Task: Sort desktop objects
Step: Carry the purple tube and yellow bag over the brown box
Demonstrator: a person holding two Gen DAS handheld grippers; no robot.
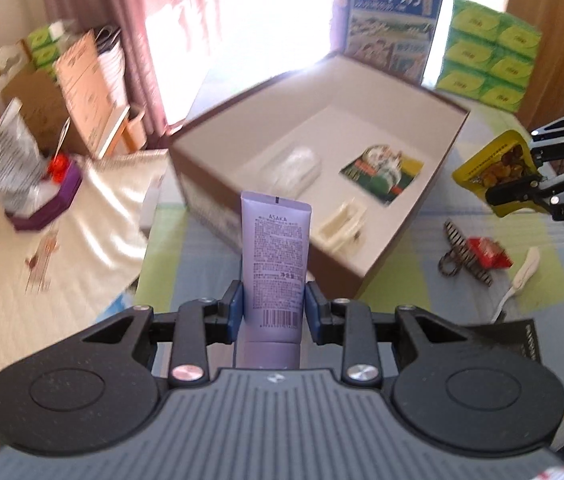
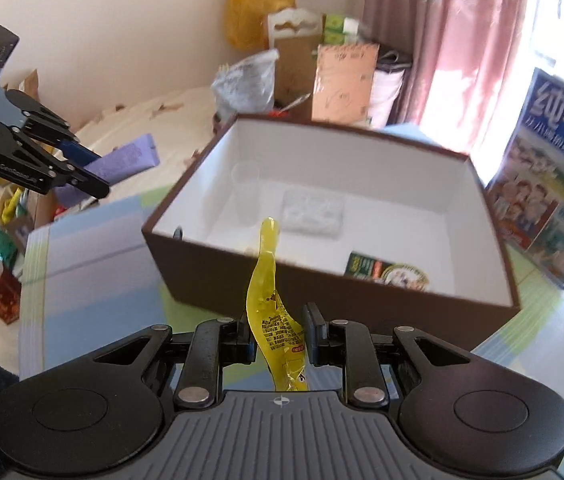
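Checked tablecloth (image 1: 422,276) carries a hair clip (image 1: 462,256) only left view shows; fingers grip purple tube (image 1: 275,256), seemingly yellow packet (image 2: 271,312).

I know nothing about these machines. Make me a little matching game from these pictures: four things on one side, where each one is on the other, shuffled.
Things:
1. purple tube
2. yellow packet
3. green leaflet
4. red packet

Places:
A. lying inside the brown box
B. clamped in the left tongs
C. on the checked cloth outside the box
D. clamped in the right tongs

Pairs: 1-B, 2-D, 3-A, 4-C
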